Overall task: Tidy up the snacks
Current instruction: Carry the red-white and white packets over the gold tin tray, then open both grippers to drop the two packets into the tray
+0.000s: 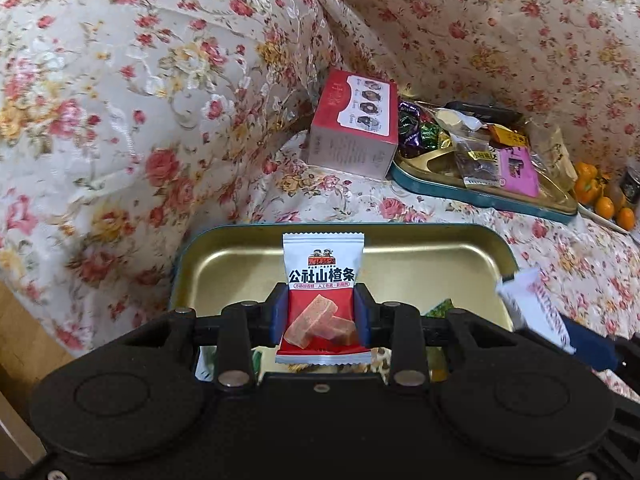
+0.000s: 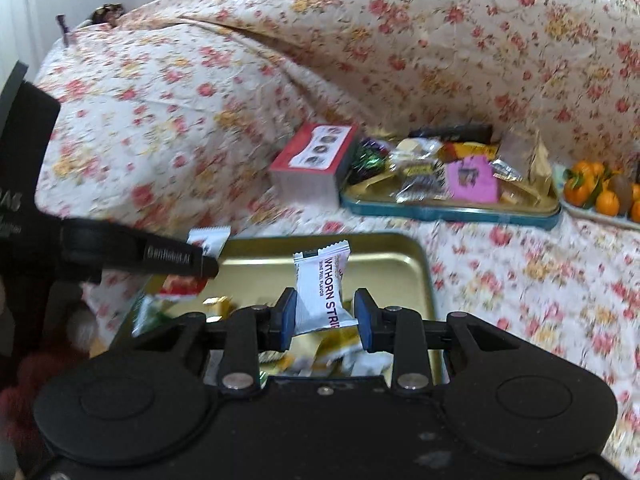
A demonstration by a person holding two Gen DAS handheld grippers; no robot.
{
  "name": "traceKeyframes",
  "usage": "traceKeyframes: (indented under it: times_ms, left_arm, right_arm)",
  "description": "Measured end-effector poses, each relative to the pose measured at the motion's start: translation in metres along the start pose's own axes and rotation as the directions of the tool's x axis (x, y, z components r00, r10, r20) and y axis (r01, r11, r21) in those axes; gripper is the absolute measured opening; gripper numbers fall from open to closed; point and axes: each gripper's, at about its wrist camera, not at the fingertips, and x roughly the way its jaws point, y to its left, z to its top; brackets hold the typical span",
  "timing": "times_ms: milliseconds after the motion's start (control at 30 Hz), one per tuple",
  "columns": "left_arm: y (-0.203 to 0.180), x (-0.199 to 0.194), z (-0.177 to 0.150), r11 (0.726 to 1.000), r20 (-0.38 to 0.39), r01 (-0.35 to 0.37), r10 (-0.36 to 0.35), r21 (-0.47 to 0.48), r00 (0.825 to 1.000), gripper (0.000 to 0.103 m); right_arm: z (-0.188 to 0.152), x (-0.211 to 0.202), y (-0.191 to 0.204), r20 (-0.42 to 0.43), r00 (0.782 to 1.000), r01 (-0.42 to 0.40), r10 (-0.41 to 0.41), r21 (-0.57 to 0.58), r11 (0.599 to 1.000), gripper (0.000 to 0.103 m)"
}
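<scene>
Home: floral-covered sofa [image 1: 140,100], snack tins [image 1: 480,196]

A glossy red-and-white plastic hawthorn wrapper [image 1: 322,300] sits between blue matt pads [image 1: 277,316] of the black matt plastic left gripper [image 1: 320,312]. Below it, at lower centre, the shallow gold-lined metal tin [image 1: 224,264] shines smoothly. Woven floral cloth [image 1: 120,100] fills the upper frame, slightly crinkled. A red-and-white cardboard box [image 1: 352,128] looks satin.

Right hand-held gripper [image 2: 325,314] pinching white hawthorn strip packet [image 2: 320,292], above gold tin tray [image 2: 416,276]
</scene>
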Motion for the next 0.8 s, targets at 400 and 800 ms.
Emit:
traceKeyframes:
  times_ms: [400, 800]
  left_arm:
    - [-0.001, 0.031, 0.0, 0.996, -0.071, -0.091, 0.092, 0.012, 0.993, 0.042]
    - [0.0, 0.041, -0.002, 0.999, -0.095, -0.054, 0.054, 0.002, 0.994, 0.044]
  right_arm:
    - [0.015, 0.055, -0.012, -0.035, 0.994, 0.107, -0.106, 0.001, 0.994, 0.033]
    - [0.012, 0.078, -0.022, -0.077, 0.986, 0.151, -0.149, 0.02, 0.988, 0.033]
